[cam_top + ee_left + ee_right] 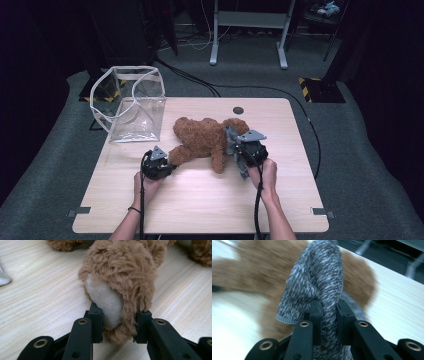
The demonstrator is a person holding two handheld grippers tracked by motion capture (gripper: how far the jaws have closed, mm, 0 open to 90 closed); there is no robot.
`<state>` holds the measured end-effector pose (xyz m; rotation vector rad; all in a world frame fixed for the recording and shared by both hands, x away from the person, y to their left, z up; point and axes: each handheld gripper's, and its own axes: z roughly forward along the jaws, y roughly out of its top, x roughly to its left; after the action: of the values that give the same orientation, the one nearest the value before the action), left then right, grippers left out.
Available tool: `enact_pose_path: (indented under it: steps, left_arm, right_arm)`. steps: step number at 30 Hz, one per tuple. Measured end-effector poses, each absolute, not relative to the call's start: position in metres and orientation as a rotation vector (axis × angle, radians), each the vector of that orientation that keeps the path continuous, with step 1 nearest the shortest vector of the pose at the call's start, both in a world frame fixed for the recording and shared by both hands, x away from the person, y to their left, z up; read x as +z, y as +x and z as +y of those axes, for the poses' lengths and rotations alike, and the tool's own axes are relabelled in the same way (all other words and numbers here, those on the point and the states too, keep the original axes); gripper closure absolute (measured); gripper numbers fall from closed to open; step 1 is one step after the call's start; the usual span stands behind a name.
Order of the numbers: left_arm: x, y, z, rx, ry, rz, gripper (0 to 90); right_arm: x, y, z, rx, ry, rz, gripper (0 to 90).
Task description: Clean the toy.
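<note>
A brown plush teddy bear (202, 137) lies on the wooden table (200, 210). My left gripper (167, 162) is shut on the bear's foot (117, 295), whose cream sole faces the left gripper view between the pads. A grey knitted garment (235, 145) hangs at the bear's right side. My right gripper (245, 150) is shut on a bunched fold of the grey knit (322, 285), with the blurred brown bear (362, 280) behind it in the right gripper view.
A clear plastic bag with white trim (132, 102) stands open at the table's back left corner. A dark round hole (238, 110) sits near the back edge. Cables run on the floor beyond the table, and a white desk frame (250, 30) stands farther back.
</note>
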<state>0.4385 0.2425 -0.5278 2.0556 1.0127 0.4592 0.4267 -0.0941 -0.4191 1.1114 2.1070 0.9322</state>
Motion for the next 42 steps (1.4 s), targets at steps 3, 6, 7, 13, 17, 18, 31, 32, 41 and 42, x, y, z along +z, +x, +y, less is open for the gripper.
enact_pose_path:
  steps: [3,6,7,13,17,18,31,32,41,42]
  left_arm:
    - [-0.528,0.438,0.243,0.46,2.057,1.012,66.8]
    - [-0.528,0.439,0.243,0.46,2.058,1.012,66.8]
    - [-0.528,0.438,0.243,0.46,2.057,1.012,66.8]
    - [-0.528,0.439,0.243,0.457,2.056,1.013,66.9]
    - [-0.528,0.439,0.243,0.457,2.056,1.014,66.9]
    - [-0.528,0.439,0.243,0.458,2.056,1.014,66.9]
    - [-0.528,0.439,0.243,0.459,2.053,1.017,67.0]
    - [-0.528,0.439,0.243,0.459,2.053,1.018,67.0]
    - [-0.528,0.439,0.243,0.46,2.054,1.018,67.0]
    - [-0.528,0.439,0.243,0.46,2.054,1.017,67.0]
  right_arm:
    - [-0.415,0.425,-0.071,0.992,1.048,2.168,77.7]
    - [-0.417,0.425,-0.044,0.99,0.969,2.255,77.5]
    - [-0.42,0.424,-0.035,0.991,0.962,2.275,77.5]
    - [-0.444,0.43,0.008,0.929,0.841,2.409,77.1]
    - [-0.461,0.436,0.017,0.871,0.874,2.437,77.3]
    - [-0.462,0.437,0.016,0.868,0.887,2.434,77.4]
    - [-0.449,0.437,-0.06,0.909,1.117,2.262,77.6]
    - [-0.447,0.436,-0.067,0.906,1.155,2.242,77.6]
    - [-0.433,0.437,-0.102,0.974,1.173,2.171,77.5]
    - [-0.435,0.437,-0.096,0.983,1.166,2.197,77.5]
